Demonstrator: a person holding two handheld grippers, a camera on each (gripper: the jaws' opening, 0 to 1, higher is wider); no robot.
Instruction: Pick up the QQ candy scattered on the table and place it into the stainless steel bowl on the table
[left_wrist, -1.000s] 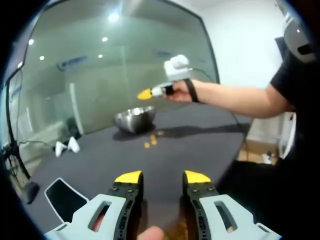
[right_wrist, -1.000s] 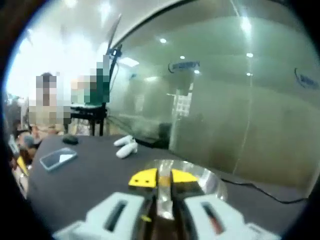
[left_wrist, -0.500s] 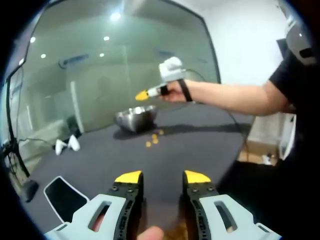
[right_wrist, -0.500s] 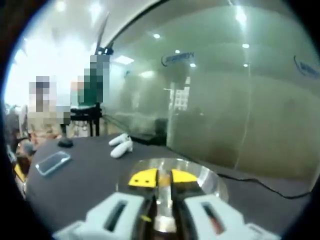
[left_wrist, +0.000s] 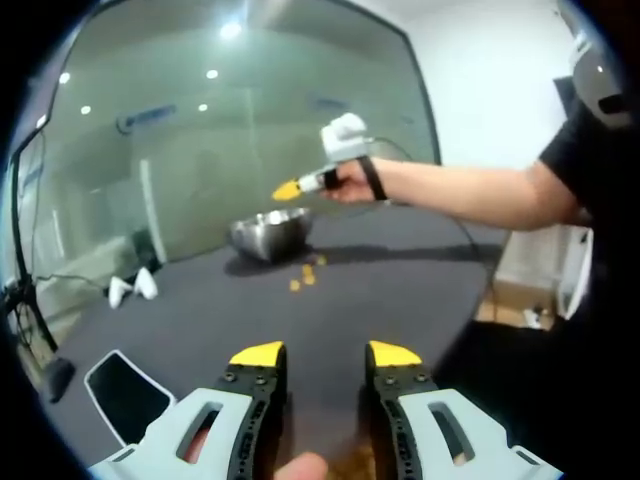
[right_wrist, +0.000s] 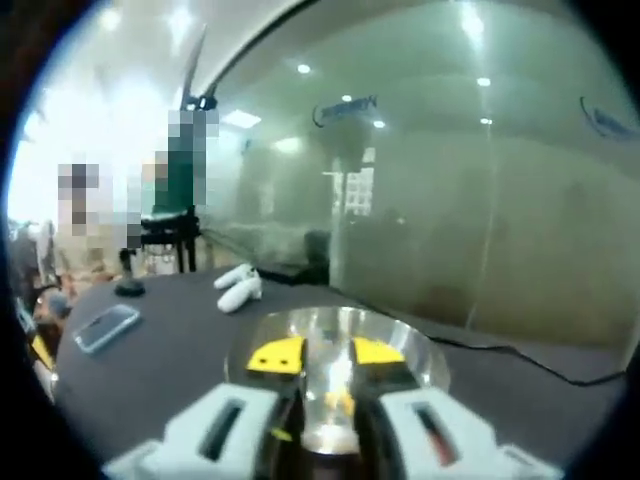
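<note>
Right claw (right_wrist: 328, 353) agape over bowl (right_wrist: 420, 352)

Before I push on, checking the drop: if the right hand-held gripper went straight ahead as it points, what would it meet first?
Most likely the inside of the stainless steel bowl: the right hand-held gripper points down into it with open jaws. Depth is hard to judge.

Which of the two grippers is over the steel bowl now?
The right gripper: its yellow-tipped jaws hang open above the bowl. The left gripper is far back over the dark table.
</note>
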